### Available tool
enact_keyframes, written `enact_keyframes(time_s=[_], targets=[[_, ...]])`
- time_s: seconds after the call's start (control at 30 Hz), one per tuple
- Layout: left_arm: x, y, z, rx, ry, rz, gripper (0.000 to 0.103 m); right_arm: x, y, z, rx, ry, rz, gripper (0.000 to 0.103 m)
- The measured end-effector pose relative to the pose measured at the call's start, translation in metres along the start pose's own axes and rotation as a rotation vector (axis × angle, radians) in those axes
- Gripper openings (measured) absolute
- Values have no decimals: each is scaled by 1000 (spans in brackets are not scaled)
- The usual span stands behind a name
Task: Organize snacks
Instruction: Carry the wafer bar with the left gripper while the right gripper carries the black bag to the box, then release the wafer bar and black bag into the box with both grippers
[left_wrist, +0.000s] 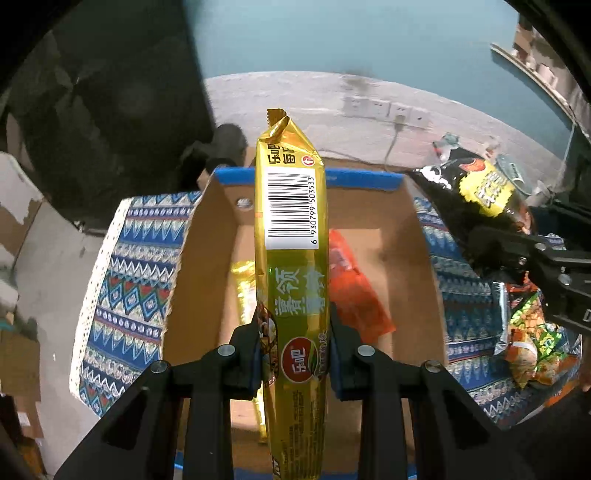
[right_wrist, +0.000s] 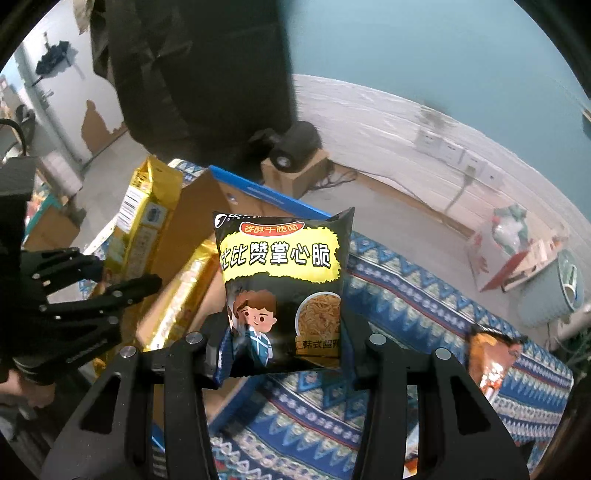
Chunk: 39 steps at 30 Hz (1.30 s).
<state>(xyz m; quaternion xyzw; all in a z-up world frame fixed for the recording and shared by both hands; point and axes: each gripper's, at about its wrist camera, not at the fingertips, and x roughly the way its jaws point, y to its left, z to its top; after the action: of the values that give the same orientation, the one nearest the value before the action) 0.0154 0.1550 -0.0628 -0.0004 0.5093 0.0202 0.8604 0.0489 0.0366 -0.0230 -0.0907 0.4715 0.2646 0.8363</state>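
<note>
Left tool (left_wrist: 293, 343): clamped on a long gold snack pack (left_wrist: 291, 236), blue pads pressing both sides of the lower half. Pack upright along the tool axis, crimped top end far. Readable on pack: white barcode label with digits 6 930799 503533, red oval logo near the pads, pale Chinese characters mid-pack.

Below the gold pack: open cardboard box (left_wrist: 410, 266) with blue tape on the far rim. Inside the box: an orange packet (left_wrist: 354, 291) right of the held pack, a yellow packet (left_wrist: 243, 288) left of it.

Right tool (right_wrist: 284, 343): clamped on a black noodle-snack bag (right_wrist: 282, 291), gripped at the lower corners, bag upright and slightly tilted. Readable on bag: yellow banner with 比比赞掌心脆, red strip above with 香酥干脆面, cartoon boy lower left, picture of noodles lower right.

Bag positioned above the patterned blue cloth (right_wrist: 424, 314) on the bench, just right of the box. Further snack packets (left_wrist: 532, 332) heaped on the cloth at right in the left wrist view. One orange packet (right_wrist: 491, 354) on the cloth right of the bag.
</note>
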Motion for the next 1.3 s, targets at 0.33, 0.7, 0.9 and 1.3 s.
enact_keyframes(time_s=[0.33, 0.7, 0.9, 1.3], targets=[[23, 30, -7, -51, 53, 42, 29, 36, 27, 7, -30, 63, 32, 45], [32, 41, -10, -73, 108, 118, 61, 54, 38, 10, -32, 90, 65, 45], [16, 45, -9, -80, 76, 118, 66, 63, 42, 10, -38, 108, 76, 45], [1, 46, -11, -81, 53, 122, 67, 75, 42, 7, -25, 124, 89, 54]])
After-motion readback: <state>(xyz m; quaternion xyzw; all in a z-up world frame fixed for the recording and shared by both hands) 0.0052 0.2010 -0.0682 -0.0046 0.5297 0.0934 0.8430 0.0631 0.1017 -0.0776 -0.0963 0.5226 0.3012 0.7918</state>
